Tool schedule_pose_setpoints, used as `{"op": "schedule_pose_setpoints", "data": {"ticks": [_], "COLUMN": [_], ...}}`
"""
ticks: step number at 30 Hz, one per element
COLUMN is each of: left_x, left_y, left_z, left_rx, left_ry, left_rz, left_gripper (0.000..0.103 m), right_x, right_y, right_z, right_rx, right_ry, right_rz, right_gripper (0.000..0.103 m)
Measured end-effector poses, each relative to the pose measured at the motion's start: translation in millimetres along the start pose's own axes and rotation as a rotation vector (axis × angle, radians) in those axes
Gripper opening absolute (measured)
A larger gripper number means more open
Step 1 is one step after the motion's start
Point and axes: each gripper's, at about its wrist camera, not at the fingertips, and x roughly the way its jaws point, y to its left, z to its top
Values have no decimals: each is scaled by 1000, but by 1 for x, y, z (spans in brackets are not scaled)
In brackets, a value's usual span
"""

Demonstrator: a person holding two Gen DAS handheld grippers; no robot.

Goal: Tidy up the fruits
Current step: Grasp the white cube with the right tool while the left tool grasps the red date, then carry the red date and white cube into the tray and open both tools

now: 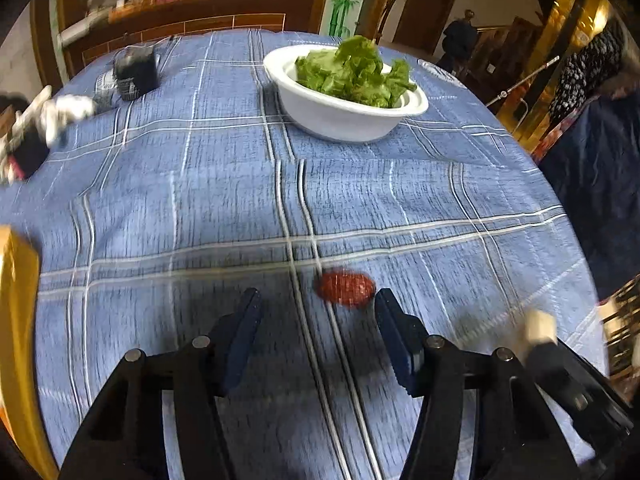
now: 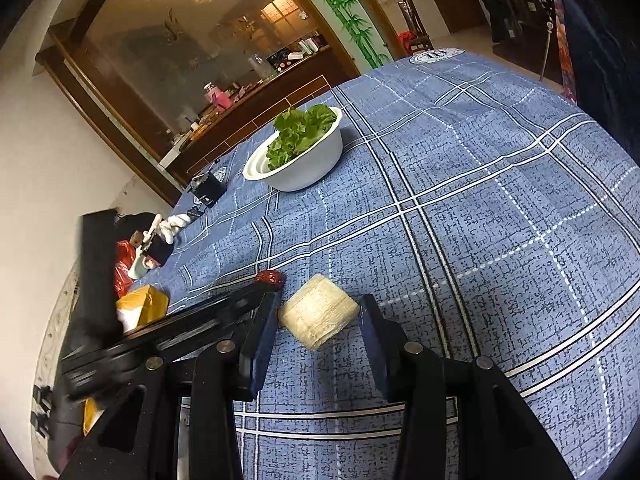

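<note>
While the left gripper hangs over the blue checked bench with fingers apart and empty, the red fruit lies just ahead of the right-hand fingertip, off-centre to the gap. Right gripper: fingers apart, pale wrapped item between them on the cloth, contact not clear. Handling judgement: shift the left tool sideways until the fruit sits midway, lower, close gently; white bowl of greens stands well beyond the fingertips.
</note>
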Motion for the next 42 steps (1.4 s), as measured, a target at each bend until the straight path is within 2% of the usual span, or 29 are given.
{"op": "schedule_pose_setpoints", "data": {"ticks": [2,4,5,6,8,11,17,20,25,28,32,38,42], "left_x": [5,9,9,8,3,-14,-80,-120,-181,-199,-208,-215,-216], "left_y": [-11,-18,-23,-26,-30,-23,32,70,157,200,243,263,283], "left_z": [5,4,2,1,-4,-6,-27,-48,-98,-125,-150,-167,-181], "left_rx": [65,109,131,142,151,121,-32,-120,-328,-403,-475,-444,-484], "left_ry": [-11,-15,-18,-18,-32,-57,-117,-155,-216,-235,-237,-252,-230], "left_rz": [25,37,15,-3,23,6,-39,-24,58,183,275,378,345], "left_gripper": [58,50,33,25,25,25,25,25,25,25,25,26,26], "right_x": [1,1,1,1,2,3,4,4,6,4,1,18,49], "right_y": [0,1,1,1,1,1,7,11,16,28,72,186,248], "right_z": [0,-1,-2,-2,-2,-2,-3,-3,-8,-13,-34,-70,-95], "right_rx": [8,9,6,5,5,3,-47,-69,-101,-125,-183,-401,-496], "right_ry": [4,6,5,5,5,4,-17,-29,-31,-39,8,121,230], "right_rz": [8,11,8,6,0,-6,-25,-29,-57,-77,3,135,206], "right_gripper": [45,45,45,45,45,45,45,45,45,45,45,46,46]}}
